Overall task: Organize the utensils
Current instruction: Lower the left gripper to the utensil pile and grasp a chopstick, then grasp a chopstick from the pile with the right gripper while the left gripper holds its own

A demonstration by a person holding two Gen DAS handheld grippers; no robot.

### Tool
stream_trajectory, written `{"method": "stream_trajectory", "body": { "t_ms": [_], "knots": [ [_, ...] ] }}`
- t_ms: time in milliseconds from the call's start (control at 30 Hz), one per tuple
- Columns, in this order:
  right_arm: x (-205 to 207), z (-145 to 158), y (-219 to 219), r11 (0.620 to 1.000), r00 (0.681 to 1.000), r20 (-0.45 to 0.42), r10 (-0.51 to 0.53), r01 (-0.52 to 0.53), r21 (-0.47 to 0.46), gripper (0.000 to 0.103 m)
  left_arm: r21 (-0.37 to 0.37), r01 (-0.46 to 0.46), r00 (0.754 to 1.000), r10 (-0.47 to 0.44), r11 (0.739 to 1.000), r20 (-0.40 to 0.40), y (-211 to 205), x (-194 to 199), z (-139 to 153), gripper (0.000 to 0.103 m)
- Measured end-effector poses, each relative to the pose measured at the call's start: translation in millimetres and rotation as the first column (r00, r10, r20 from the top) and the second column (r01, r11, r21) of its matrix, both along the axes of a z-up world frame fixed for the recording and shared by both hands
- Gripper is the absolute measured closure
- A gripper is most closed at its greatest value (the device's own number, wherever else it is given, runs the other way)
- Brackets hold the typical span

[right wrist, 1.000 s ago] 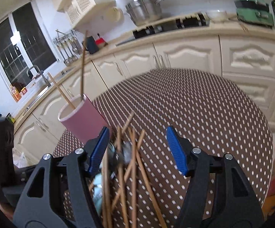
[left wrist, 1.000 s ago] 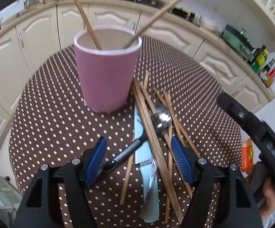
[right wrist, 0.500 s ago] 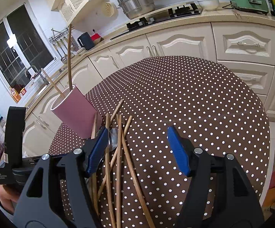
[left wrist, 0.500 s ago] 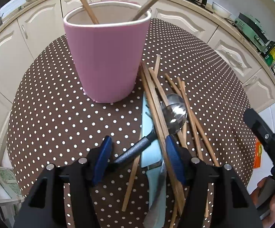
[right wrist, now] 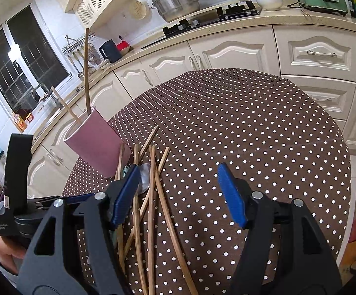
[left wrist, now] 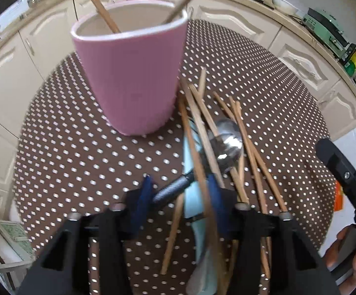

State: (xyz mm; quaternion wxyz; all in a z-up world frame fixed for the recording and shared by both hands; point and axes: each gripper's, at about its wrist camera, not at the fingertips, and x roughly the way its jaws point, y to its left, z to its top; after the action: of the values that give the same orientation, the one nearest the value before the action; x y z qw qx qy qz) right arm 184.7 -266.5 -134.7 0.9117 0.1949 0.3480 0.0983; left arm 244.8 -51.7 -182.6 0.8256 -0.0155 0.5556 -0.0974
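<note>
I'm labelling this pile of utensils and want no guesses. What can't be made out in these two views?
- Left wrist view: the left gripper, closing over the ladle handle, is motion-blurred; pad contact is unclear.
- Left wrist view: the pale blue knife lies under chopsticks; its lower end is cut off.
- Right wrist view: the ladle bowl is partly behind the right gripper.
- Both views: the pink cup hides its contents' lower ends.

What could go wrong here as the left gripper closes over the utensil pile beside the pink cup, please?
The left gripper is closing with the spoon's dark handle, a chopstick and the pale blue knife all between its jaws, so it may pinch several items or skew the spoon. Lifting the spoon could drag the loose chopsticks crossing its bowl. The pink cup stands close behind and might be nudged.
</note>
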Motion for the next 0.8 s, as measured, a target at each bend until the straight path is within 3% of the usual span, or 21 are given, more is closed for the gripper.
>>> {"method": "stream_trajectory", "body": {
  "t_ms": [100, 300, 567, 800],
  "knots": [
    [0, 1, 1, 1.000, 1.000, -0.001, 0.004, -0.004, -0.009, 0.038, -0.047, 0.003, 1.000, -0.004, 0.999, -0.023, 0, 4, -2, 0.084],
    [2, 6, 8, 0.998, 1.000, -0.007, 0.030, -0.030, -0.049, 0.038, -0.096, -0.006, 1.000, 0.004, 0.995, -0.027, 3, 4, 0, 0.091],
    [16, 9, 50, 0.979, 0.985, -0.073, 0.157, -0.165, -0.123, 0.038, -0.177, 0.007, 1.000, -0.009, 0.984, -0.011, 25, -10, 12, 0.092],
    [27, 0, 80, 0.959, 0.961, -0.152, 0.232, -0.252, -0.131, 0.038, -0.197, 0.006, 1.000, -0.011, 0.980, -0.026, 45, -24, 7, 0.092]
  ]
}}
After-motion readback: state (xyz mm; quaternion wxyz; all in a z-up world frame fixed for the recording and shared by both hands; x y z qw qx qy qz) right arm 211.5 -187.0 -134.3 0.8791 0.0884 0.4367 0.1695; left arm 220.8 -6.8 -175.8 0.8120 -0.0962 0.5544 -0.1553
